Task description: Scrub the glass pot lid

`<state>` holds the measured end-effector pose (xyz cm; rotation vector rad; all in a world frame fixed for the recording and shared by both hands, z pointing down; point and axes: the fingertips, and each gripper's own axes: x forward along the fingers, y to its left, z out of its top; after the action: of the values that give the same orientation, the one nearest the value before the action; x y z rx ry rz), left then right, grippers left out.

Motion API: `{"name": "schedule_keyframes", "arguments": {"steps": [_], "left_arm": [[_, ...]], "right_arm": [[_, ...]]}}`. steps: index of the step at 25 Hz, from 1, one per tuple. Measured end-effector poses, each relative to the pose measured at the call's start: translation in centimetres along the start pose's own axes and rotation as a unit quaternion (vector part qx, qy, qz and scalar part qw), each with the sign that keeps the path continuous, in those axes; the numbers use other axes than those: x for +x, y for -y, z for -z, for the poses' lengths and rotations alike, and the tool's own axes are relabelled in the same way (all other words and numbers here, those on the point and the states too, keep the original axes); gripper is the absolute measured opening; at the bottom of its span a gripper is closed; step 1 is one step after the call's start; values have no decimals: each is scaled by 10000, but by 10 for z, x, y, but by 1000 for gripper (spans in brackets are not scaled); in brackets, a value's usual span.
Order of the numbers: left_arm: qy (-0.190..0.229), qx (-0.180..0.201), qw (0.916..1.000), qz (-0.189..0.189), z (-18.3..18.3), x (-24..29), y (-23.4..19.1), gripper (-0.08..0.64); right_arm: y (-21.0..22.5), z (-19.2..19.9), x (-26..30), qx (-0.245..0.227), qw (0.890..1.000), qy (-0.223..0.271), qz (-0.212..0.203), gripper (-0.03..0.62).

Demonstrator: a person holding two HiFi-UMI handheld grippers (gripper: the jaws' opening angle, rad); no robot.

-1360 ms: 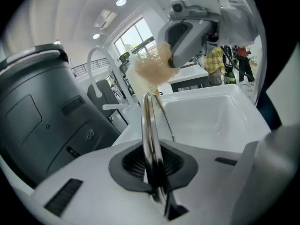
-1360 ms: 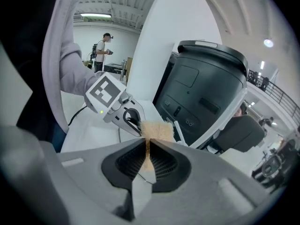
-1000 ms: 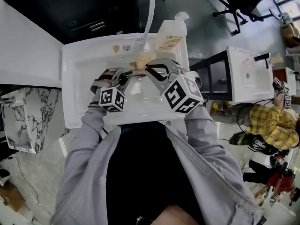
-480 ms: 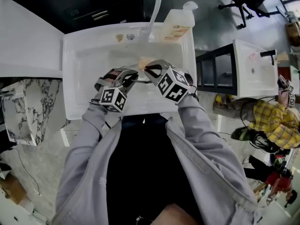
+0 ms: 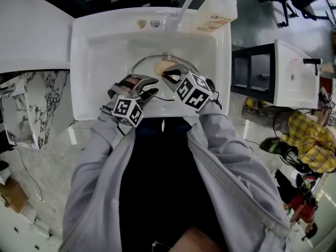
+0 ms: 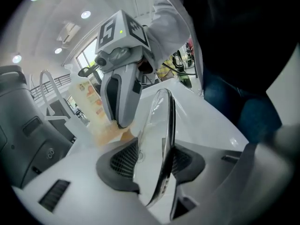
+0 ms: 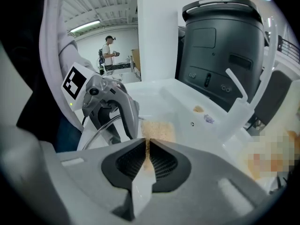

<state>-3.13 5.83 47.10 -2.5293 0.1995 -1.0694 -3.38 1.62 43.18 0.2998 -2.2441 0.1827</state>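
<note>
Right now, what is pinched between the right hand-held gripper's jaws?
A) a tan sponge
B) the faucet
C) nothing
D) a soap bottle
A: in the right gripper view, the right hand-held gripper has its jaws closed on a tan sponge.

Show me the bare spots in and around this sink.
Free: the basin's left half, between its left wall and the glass lid; also the white counter beyond that wall. Crowded: basin middle with lid and sponge; back rim with faucet and soap bottle.
</note>
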Motion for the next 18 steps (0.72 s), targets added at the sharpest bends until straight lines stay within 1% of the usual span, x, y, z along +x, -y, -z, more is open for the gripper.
{"name": "schedule_keyframes", "arguments": {"steps": [2, 4, 6, 9, 11, 15, 18], "left_arm": [[-48, 139, 9998, 134, 5, 2, 9, 168], [-184, 365, 9986, 337, 12, 4, 21, 188], [-303, 416, 9973, 515, 19, 6, 30, 221], [-307, 299, 9978, 514, 22, 6, 31, 221], [-340, 396, 9972, 533, 22, 6, 31, 221], [-538, 727, 9937, 659, 27, 5, 32, 221], [-662, 686, 9929, 715, 30, 2, 32, 221]], "right_arm": [[-5, 2, 6, -16, 9999, -9, -103, 28], [-8, 2, 10, -42, 9998, -24, -174, 28], [-10, 2, 13, -84, 9997, -45, -203, 28], [-10, 2, 16, -139, 9996, -64, -236, 28], [-8, 1, 17, -164, 9995, -60, -261, 28], [-8, -3, 21, -220, 9992, -33, -331, 28], [-2, -8, 26, -270, 9989, -11, -378, 28]]}}
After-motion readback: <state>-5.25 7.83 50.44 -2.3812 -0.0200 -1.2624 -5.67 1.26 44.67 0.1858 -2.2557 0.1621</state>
